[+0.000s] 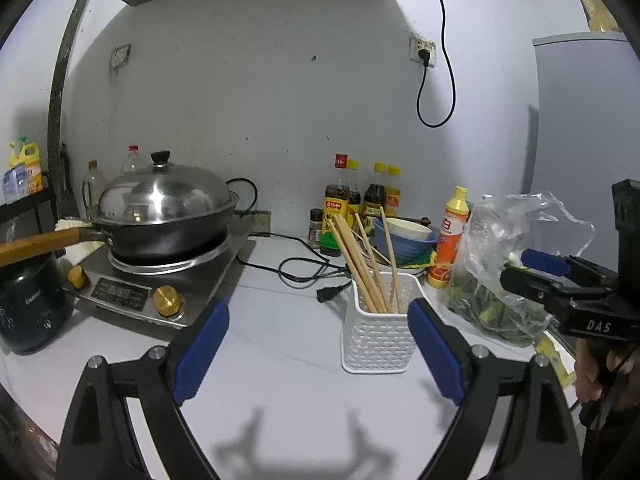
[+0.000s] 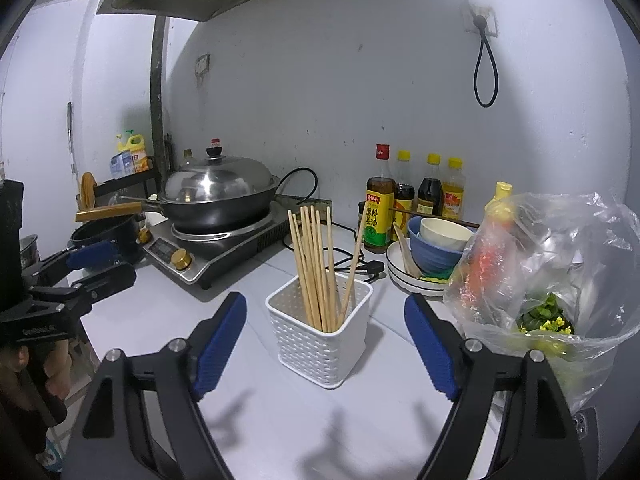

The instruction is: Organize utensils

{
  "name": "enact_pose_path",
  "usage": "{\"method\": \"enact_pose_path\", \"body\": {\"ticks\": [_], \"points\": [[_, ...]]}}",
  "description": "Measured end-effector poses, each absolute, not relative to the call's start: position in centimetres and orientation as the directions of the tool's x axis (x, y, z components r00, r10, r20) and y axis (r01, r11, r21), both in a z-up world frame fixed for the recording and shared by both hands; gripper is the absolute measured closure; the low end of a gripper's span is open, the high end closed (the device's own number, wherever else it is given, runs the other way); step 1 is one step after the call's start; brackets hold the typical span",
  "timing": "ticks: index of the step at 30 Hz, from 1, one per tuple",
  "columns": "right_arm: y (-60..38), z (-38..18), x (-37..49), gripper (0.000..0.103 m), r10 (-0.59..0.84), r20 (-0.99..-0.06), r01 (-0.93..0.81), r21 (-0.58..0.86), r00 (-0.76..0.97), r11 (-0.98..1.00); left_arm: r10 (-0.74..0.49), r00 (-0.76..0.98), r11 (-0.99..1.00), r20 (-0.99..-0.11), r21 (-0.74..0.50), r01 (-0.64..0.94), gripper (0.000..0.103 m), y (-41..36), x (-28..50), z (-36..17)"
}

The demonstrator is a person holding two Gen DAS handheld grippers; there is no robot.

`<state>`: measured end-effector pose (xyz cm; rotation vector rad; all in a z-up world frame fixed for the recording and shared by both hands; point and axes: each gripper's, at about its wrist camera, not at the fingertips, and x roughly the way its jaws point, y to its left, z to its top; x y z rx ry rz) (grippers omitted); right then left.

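Note:
A white perforated holder (image 1: 376, 340) (image 2: 320, 344) stands on the white counter with several wooden chopsticks (image 1: 360, 256) (image 2: 312, 256) upright in it, leaning left and right. My left gripper (image 1: 318, 312) is open and empty, with the holder just ahead of its right blue pad (image 1: 436, 352). My right gripper (image 2: 325, 304) is also open and empty; the holder appears between its blue pads (image 2: 218, 348), a little ahead and untouched. Each gripper shows in the other's view: the right gripper (image 1: 536, 268) at the far right, the left gripper (image 2: 100, 264) at the far left, each held by a hand.
A lidded wok (image 1: 164, 216) sits on an induction cooker (image 1: 160, 280) at the left, beside a black pot (image 1: 32, 304). Sauce bottles (image 2: 380, 212), stacked bowls on plates (image 2: 436, 248), a power cord (image 1: 304, 272) and a plastic bag of greens (image 2: 552, 280) crowd the back and right.

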<state>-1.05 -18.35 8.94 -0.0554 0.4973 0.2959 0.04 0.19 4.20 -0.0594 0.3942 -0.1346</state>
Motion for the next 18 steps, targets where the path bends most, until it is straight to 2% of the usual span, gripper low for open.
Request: {"method": "enact_pose_path", "body": {"ticks": [18], "points": [[-18.58,8.78,-0.74,0.023,0.282,-0.482,-0.307,0.026,0.830,0.951,-0.134,0.913,0.990,-0.387,-0.094,0.105,0.012,0.26,0.58,4.14]]}}
